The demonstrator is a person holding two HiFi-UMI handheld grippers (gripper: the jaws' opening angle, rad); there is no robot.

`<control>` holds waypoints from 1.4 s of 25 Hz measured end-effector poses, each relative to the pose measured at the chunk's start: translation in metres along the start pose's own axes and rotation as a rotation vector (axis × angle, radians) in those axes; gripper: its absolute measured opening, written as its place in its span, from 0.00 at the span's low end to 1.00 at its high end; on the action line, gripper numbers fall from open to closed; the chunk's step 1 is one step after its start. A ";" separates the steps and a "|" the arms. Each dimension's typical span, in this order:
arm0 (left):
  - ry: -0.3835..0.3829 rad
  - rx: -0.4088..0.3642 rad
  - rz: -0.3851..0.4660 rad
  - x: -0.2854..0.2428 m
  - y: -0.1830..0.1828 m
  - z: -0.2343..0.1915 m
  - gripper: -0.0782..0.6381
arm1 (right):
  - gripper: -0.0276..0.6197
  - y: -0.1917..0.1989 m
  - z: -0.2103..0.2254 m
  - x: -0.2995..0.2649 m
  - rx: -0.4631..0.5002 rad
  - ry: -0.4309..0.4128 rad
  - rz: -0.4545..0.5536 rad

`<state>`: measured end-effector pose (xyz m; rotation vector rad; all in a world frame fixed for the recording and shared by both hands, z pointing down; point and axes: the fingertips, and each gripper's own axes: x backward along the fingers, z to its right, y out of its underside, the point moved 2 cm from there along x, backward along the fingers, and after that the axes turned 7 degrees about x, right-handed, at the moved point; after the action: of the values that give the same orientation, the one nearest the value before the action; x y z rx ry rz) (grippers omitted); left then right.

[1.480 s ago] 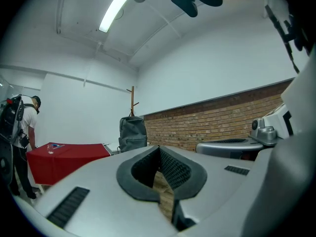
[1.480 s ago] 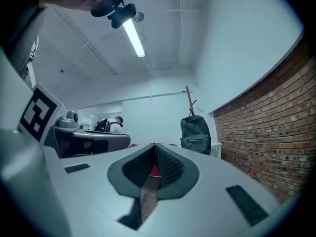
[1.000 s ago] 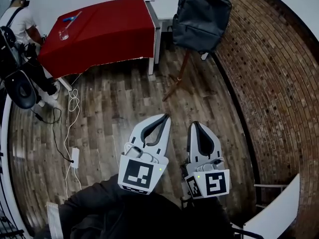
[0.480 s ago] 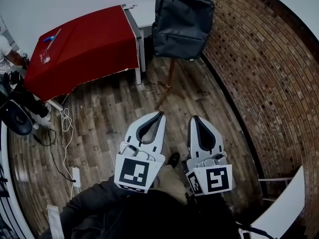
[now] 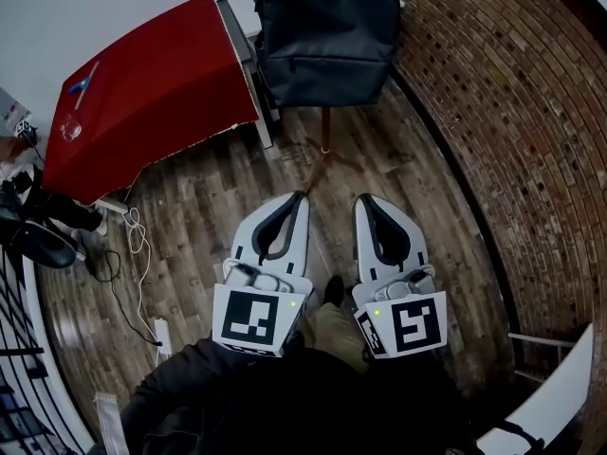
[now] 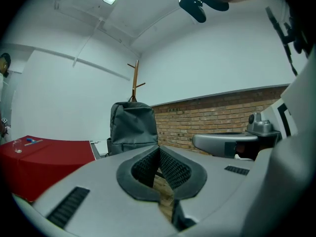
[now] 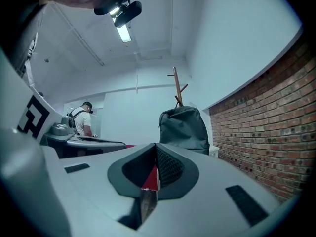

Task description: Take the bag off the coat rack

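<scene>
A dark grey backpack hangs on a wooden coat rack beside the brick wall. It also shows ahead in the left gripper view as the backpack below the rack's top, and in the right gripper view as the backpack under the rack. My left gripper and right gripper are side by side, both shut and empty, pointing at the bag from a short way off. Neither touches it.
A table with a red cloth stands left of the rack, with a glass and a blue item on it. A brick wall runs along the right. Cables lie on the wooden floor. A person stands far left.
Both grippers have moved forward together toward the backpack, which now looks larger and nearer in the head view. The jaws stayed shut.
</scene>
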<state>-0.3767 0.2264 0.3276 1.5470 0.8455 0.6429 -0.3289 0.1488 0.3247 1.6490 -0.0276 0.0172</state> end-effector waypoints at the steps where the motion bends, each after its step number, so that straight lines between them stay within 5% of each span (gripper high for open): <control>1: -0.001 -0.004 -0.004 -0.014 0.000 0.000 0.12 | 0.05 0.004 0.010 -0.008 -0.006 -0.005 -0.007; 13: -0.057 -0.002 0.073 -0.137 -0.036 -0.002 0.12 | 0.05 -0.014 0.113 -0.092 0.034 -0.069 0.026; 35: -0.098 -0.051 0.018 -0.243 -0.050 -0.125 0.12 | 0.05 -0.007 0.138 -0.254 0.050 -0.103 0.027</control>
<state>-0.6259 0.1045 0.3115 1.5286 0.7371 0.5923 -0.5833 0.0137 0.2994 1.6986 -0.1289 -0.0475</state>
